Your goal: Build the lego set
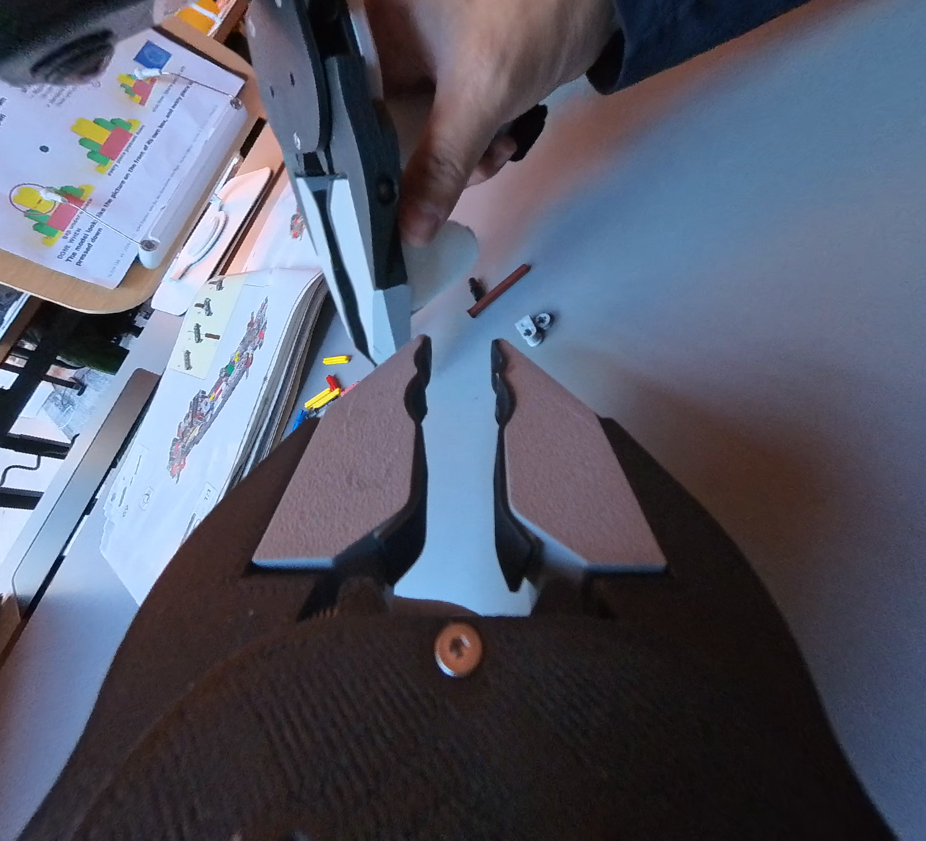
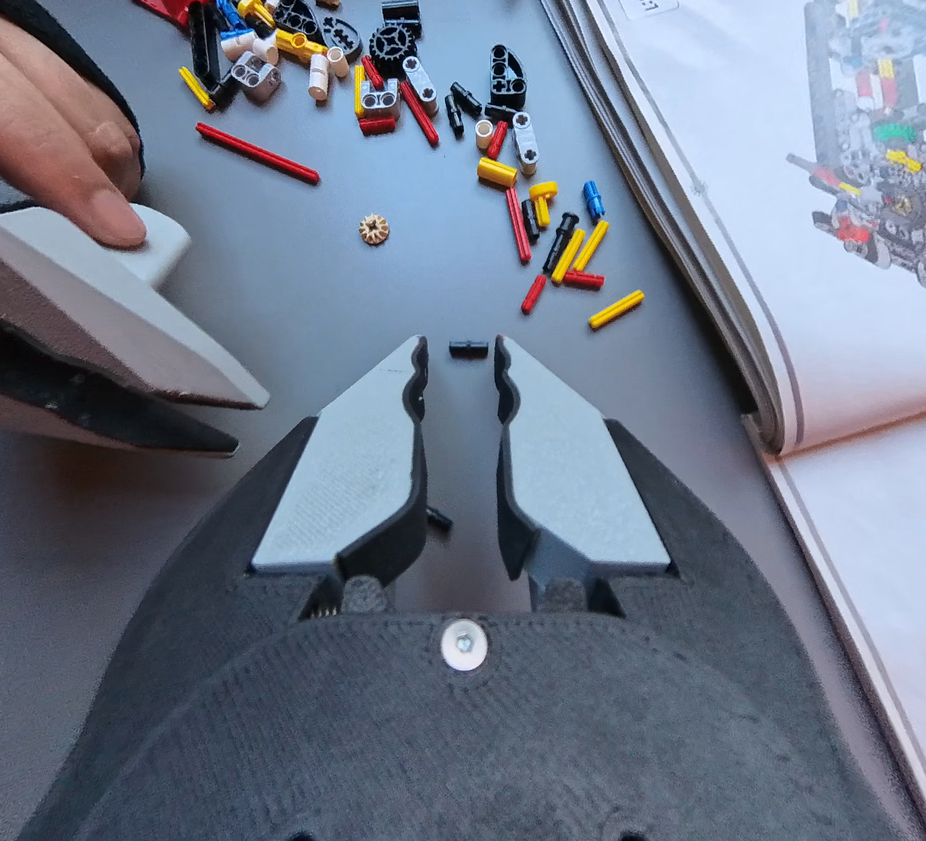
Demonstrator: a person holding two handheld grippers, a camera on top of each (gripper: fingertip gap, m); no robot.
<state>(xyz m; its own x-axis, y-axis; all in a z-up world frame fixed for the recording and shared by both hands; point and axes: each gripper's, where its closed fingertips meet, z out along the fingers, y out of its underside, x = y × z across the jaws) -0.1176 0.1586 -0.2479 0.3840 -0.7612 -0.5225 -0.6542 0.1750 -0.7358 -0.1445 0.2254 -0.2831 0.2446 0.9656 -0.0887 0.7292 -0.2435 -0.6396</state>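
Note:
In the right wrist view my right gripper (image 2: 461, 341) is open just above the dark table (image 2: 310, 315). A small black pin (image 2: 468, 349) lies on the table at the fingertip line, with a gap to each pad. A second black pin (image 2: 440, 518) lies farther back by the left finger. In the left wrist view my left gripper (image 1: 461, 346) is open and empty over bare table. A brown axle (image 1: 498, 289), a small black pin (image 1: 475, 286) and a small grey connector (image 1: 535, 328) lie just beyond its tips. The right gripper (image 1: 383, 345) shows there, held by a hand (image 1: 481, 80).
A heap of loose red, yellow, black and grey building parts (image 2: 310, 40) lies at the far side of the table. An open instruction booklet (image 2: 827, 165) lies to the right. The left gripper (image 2: 245, 421) with a hand on it reaches in from the left. A clipboard with a picture sheet (image 1: 115, 155) stands behind. About 8 centimeters separates my left fingertips from my right. It is some 4 centimeters from my left tips to the small grey connector (image 1: 535, 328). The brown axle (image 1: 498, 289) lies around 6 centimeters away from my left fingertips.

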